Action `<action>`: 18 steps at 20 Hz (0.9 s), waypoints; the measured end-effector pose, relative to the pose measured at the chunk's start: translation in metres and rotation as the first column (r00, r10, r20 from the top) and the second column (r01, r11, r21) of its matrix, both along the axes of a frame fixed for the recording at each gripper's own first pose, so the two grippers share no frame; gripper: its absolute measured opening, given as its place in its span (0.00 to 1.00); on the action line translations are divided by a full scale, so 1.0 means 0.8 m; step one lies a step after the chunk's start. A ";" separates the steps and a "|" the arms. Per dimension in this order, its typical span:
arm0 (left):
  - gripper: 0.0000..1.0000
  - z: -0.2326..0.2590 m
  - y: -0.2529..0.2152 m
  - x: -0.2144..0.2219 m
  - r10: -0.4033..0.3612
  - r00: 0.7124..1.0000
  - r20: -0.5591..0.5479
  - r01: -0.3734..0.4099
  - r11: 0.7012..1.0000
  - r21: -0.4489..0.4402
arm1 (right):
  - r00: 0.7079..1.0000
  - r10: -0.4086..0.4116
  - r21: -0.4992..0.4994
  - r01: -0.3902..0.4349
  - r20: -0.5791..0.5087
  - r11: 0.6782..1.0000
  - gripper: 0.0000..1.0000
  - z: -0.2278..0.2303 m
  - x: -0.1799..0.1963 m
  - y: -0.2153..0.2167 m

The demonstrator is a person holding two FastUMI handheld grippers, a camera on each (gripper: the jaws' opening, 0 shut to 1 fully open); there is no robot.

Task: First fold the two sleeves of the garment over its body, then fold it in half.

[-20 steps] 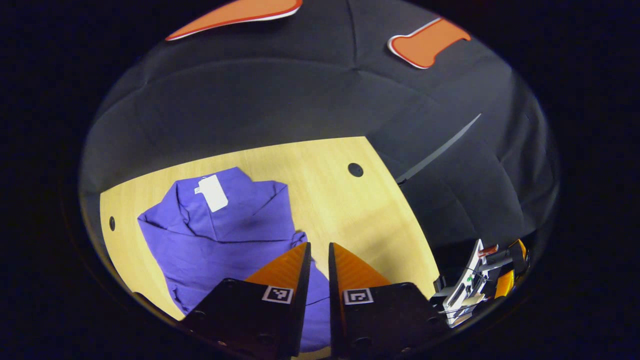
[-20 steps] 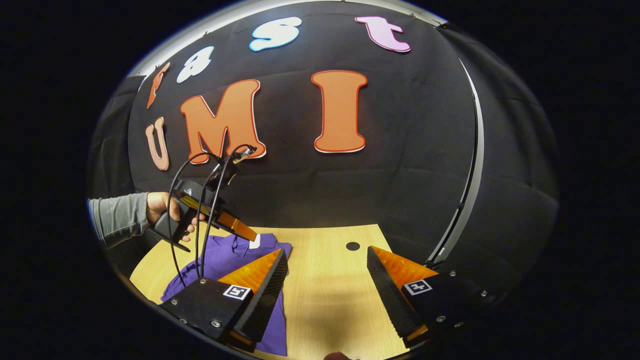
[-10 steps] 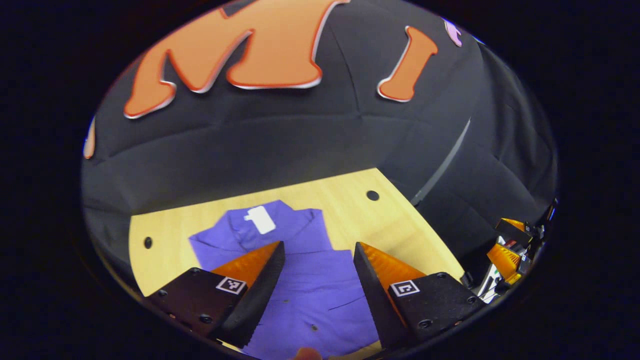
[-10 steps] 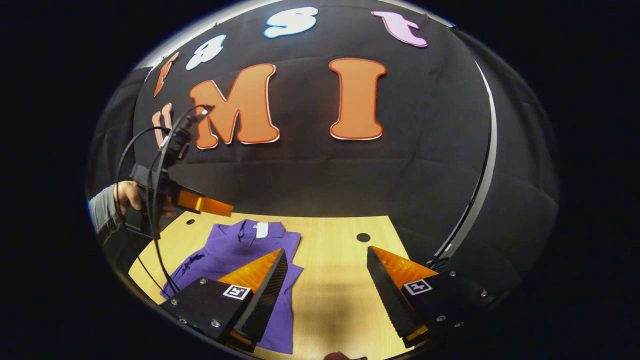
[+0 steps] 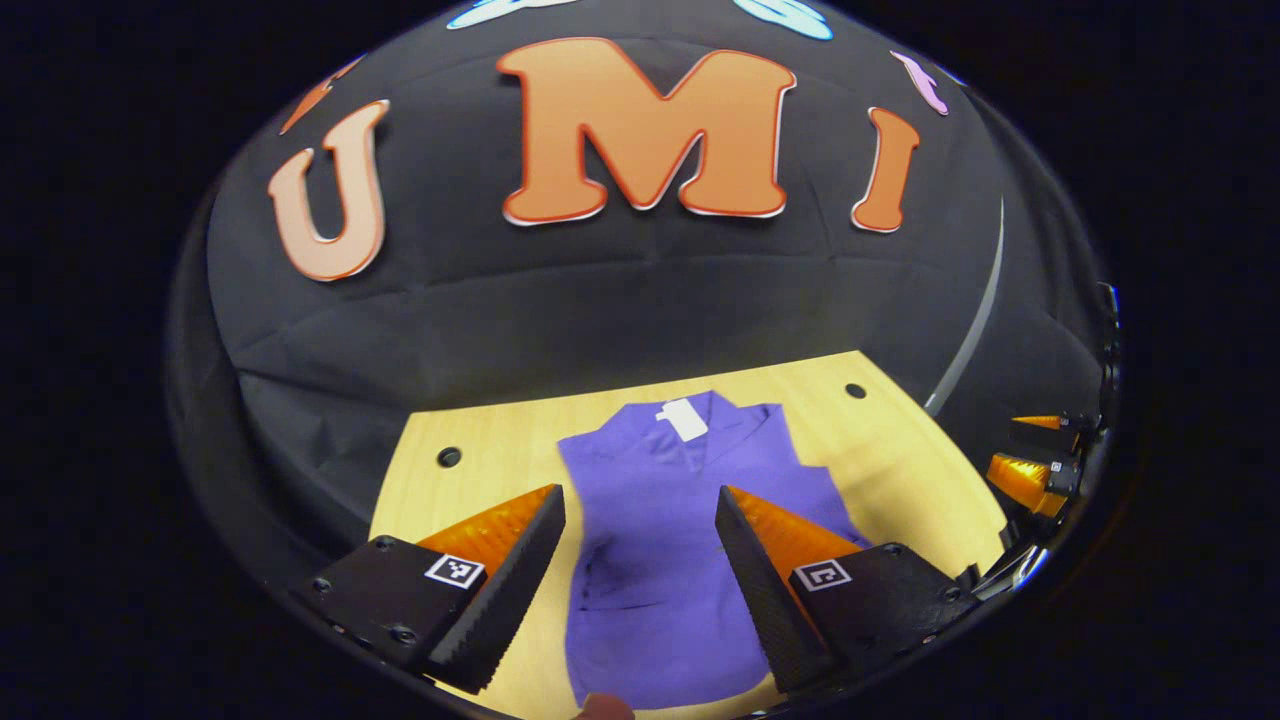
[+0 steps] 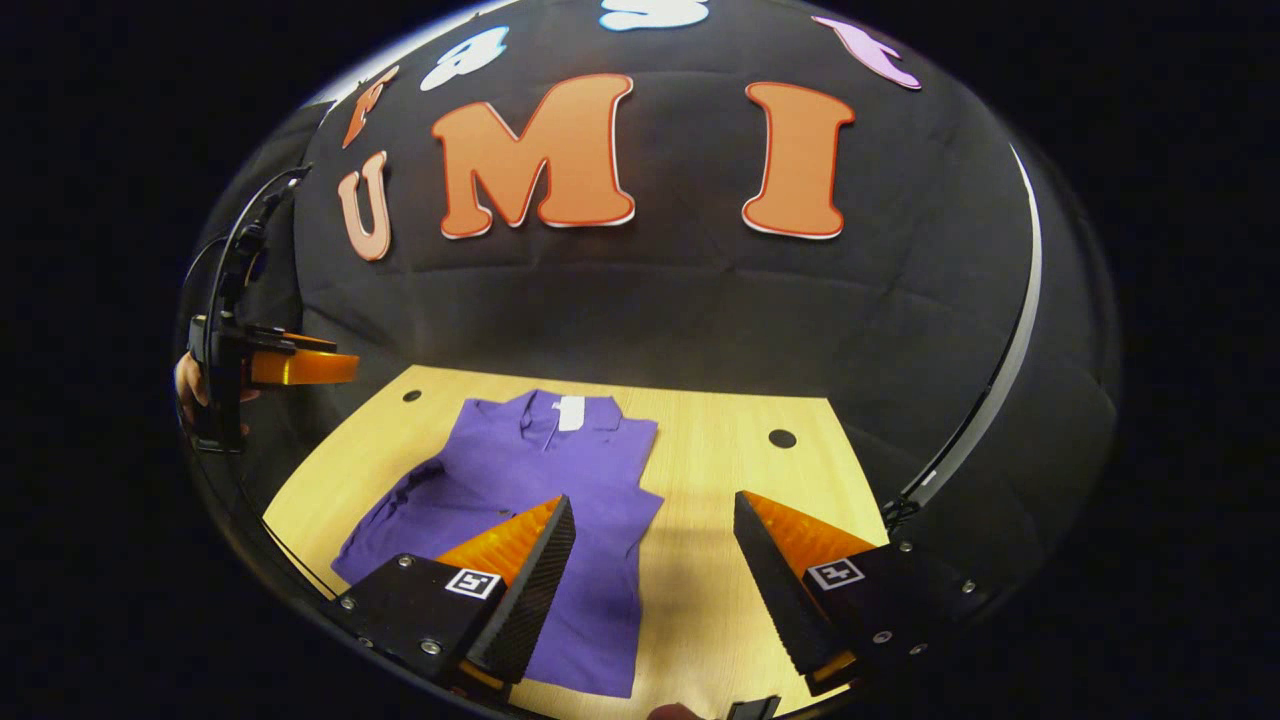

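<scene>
The purple short-sleeved fabric garment [image 5: 672, 540] lay flat on the light wooden table [image 5: 900, 470], collar and white tag [image 5: 684, 419] toward the far edge. Both sleeves appeared folded over the body, so the sleeve step was judged complete and the halving fold outstanding. The left gripper [image 5: 640, 560] was held above the cloth, fingers apart and empty. The right gripper [image 6: 655, 570] likewise stood open, gripping nothing. The next move would require seizing the hem corners nearest the person and carrying them to the collar.

Dim booth, sharp, fisheye-warped edges
</scene>
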State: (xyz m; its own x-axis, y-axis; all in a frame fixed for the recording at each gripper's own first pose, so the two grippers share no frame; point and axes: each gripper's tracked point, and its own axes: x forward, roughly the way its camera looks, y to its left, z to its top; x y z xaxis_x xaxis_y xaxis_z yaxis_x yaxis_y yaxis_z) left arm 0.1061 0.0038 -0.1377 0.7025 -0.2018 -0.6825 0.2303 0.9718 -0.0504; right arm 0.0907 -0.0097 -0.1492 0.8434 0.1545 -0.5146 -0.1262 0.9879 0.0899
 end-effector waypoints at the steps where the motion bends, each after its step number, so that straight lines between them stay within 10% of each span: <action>1: 0.97 -0.013 0.016 -0.010 0.020 1.000 -0.006 -0.020 1.000 0.013 | 1.000 0.003 -0.006 -0.003 -0.023 1.000 0.96 -0.011 -0.006 0.004; 18: 0.96 -0.240 0.087 -0.210 0.093 0.927 -0.364 -0.075 0.995 0.065 | 0.886 0.032 -0.044 -0.059 -0.462 0.997 0.97 -0.235 -0.137 0.055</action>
